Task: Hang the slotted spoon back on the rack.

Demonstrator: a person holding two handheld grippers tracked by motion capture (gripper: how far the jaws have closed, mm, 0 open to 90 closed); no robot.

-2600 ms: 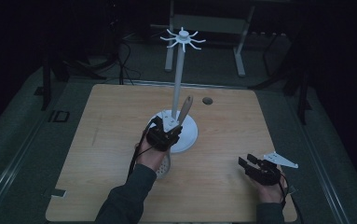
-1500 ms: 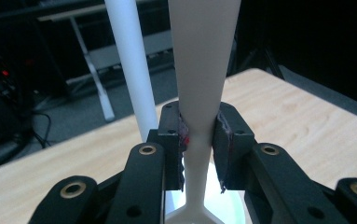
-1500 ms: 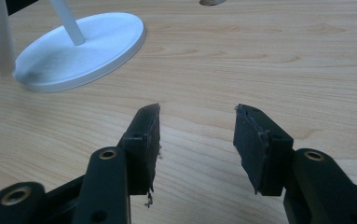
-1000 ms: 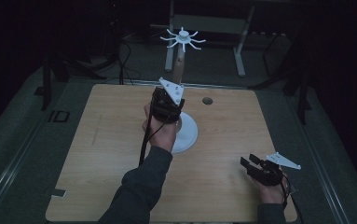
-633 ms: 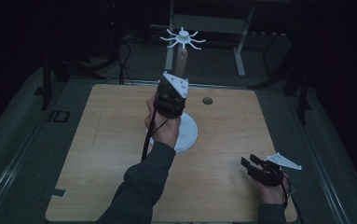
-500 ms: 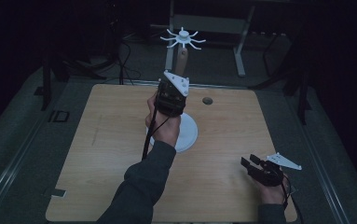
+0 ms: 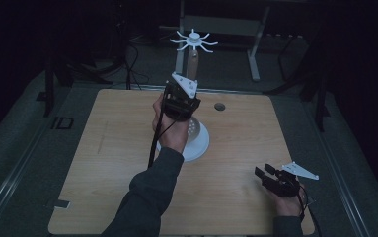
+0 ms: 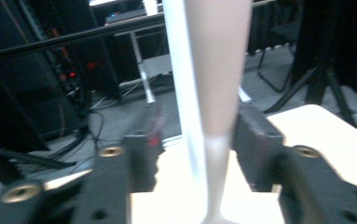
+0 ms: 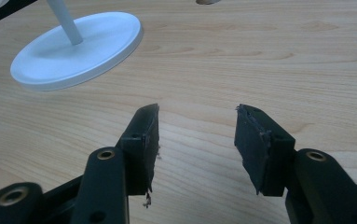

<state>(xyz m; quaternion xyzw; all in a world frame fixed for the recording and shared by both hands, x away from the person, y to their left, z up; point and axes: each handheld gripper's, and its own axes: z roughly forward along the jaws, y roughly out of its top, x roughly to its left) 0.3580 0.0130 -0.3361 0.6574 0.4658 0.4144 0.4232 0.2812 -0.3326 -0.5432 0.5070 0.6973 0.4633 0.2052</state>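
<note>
above the table (image 7: pixel 107 163), left gripper (image 8: pixel 195 135) holding wooden utensil (image 8: pixel 216 70)

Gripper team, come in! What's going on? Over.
Left gripper raised, shut on wooden tool beside pole. Right gripper open, empty, over table. Nothing blocking.

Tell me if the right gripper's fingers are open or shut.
Open: the right gripper has bare wooden table showing in the gap between its fingers, nothing held.
</note>
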